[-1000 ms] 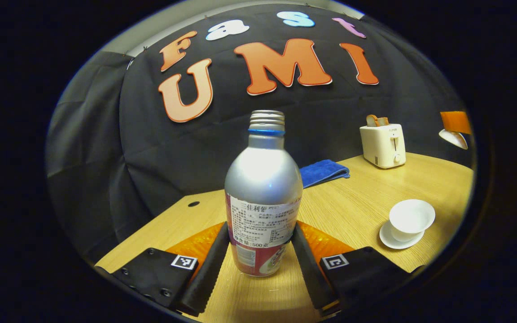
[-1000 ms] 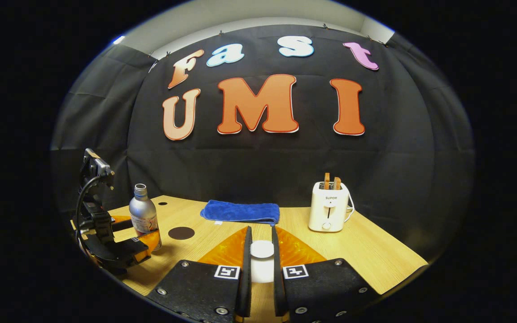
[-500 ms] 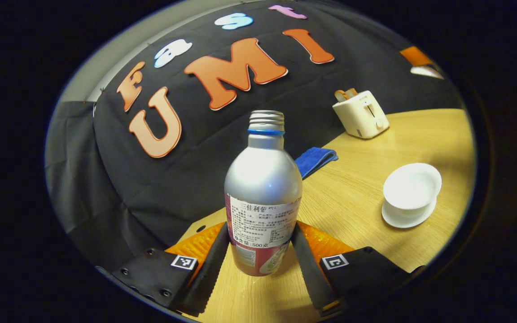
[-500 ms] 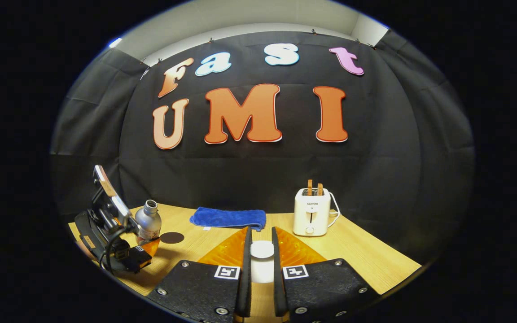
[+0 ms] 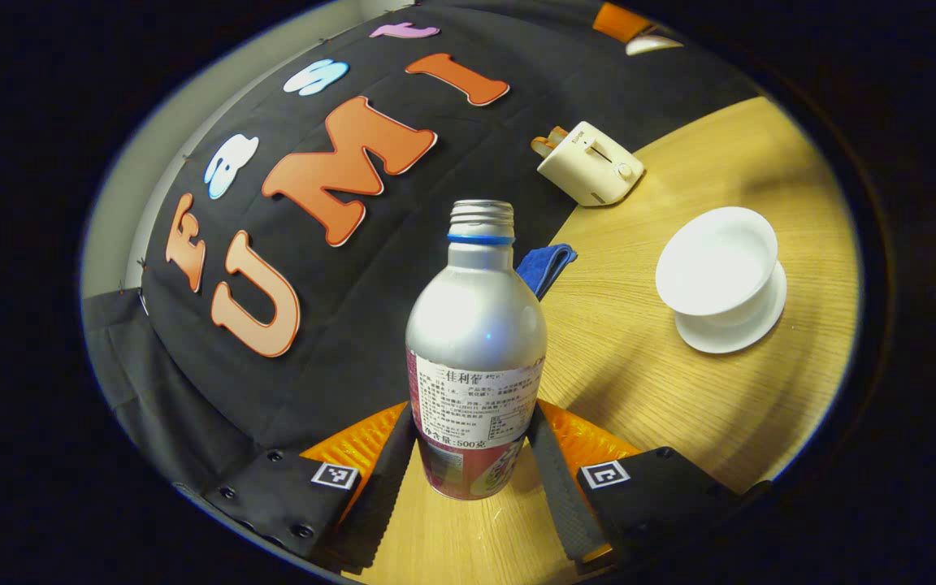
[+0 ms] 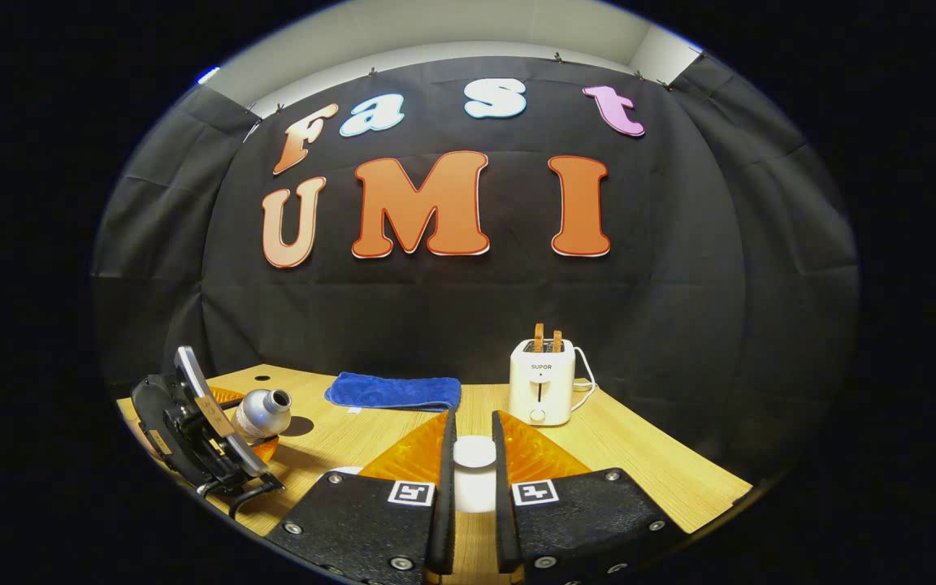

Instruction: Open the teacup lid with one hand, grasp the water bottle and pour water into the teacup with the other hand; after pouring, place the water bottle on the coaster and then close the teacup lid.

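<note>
My left gripper (image 5: 472, 455) is shut on the lower body of a silver water bottle (image 5: 476, 325) with a label, a blue neck ring and no cap. The bottle is off the table and leans toward the open white teacup (image 5: 716, 260), which stands on its saucer (image 5: 748, 329) to the right. In the right gripper view the bottle (image 6: 263, 412) lies tilted in the left gripper (image 6: 192, 431), mouth toward the camera, beside a dark round coaster (image 6: 299, 426). My right gripper (image 6: 474, 487) is shut on the white teacup lid (image 6: 474, 452), held above the table.
A cream toaster (image 6: 543, 382) with toast in its slots stands at the back of the wooden table (image 6: 647, 463), also seen as the toaster (image 5: 590, 162). A folded blue cloth (image 6: 393, 391) lies at the back by the black wall.
The left gripper has tipped the bottle steadily toward the teacup and come closer to it. The right gripper has kept the lid raised and shifted slightly.
</note>
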`<act>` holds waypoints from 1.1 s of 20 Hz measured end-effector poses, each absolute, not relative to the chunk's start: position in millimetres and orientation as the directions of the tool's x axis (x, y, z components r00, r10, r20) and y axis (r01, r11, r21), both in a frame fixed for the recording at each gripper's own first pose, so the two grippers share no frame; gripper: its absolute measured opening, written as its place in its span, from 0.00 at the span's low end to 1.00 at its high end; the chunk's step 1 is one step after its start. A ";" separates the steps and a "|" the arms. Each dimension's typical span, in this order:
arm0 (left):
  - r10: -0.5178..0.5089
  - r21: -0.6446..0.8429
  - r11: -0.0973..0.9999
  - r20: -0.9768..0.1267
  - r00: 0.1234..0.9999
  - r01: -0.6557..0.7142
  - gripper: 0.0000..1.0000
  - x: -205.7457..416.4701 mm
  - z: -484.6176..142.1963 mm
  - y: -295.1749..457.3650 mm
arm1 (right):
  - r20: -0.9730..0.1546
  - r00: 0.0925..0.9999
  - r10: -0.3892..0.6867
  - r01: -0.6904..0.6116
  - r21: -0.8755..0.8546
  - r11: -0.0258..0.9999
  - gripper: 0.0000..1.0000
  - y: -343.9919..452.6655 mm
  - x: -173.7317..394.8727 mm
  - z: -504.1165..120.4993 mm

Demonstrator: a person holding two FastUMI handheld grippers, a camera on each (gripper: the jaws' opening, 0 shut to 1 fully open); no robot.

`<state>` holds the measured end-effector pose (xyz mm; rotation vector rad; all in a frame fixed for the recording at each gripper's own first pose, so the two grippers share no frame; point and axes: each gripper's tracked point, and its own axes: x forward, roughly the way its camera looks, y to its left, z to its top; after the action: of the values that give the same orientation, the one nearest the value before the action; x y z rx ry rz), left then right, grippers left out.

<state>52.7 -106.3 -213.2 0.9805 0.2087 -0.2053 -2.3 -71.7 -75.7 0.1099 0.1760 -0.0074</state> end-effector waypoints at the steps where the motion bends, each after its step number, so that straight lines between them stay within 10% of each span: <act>1: -0.078 0.817 0.514 -0.261 0.962 0.263 0.84 54.5 -213.1 -108.5 | -0.175 0.985 0.003 0.017 0.112 0.994 0.21 -72.8 -2.7 -75.9; 22: -0.220 0.981 0.009 -0.186 0.958 0.193 0.84 65.4 -201.5 -142.0 | -0.187 0.982 -0.025 0.042 0.089 0.995 0.21 -88.1 -5.8 -85.3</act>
<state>65.4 -142.0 -201.5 1.5282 -0.0213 -0.3223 -5.8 -88.1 -85.3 0.0930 0.1867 -0.0340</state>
